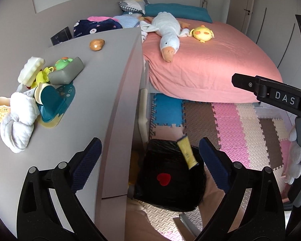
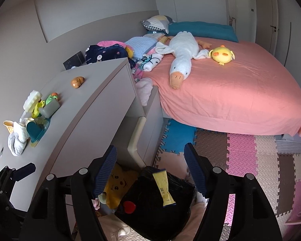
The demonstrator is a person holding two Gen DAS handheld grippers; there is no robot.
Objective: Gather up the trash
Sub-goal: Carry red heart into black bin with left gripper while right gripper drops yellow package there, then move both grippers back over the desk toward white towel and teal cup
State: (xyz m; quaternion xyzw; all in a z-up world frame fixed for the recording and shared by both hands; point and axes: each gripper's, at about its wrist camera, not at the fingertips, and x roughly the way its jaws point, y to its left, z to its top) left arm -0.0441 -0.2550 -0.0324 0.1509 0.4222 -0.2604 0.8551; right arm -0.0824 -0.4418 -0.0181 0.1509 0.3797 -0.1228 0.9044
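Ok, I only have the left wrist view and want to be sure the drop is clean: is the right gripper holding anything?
Observer: No. The right gripper is open; the yellow tube is over the black bin bag, touching neither pad.
Operator: What's the yellow sliver left of the bag?
Observer: A yellow star plush with a face, between the bag and the cabinet.
Operator: Anything in the gap by the bed?
Observer: A pink fluffy cloth, between the cabinet and the bed.
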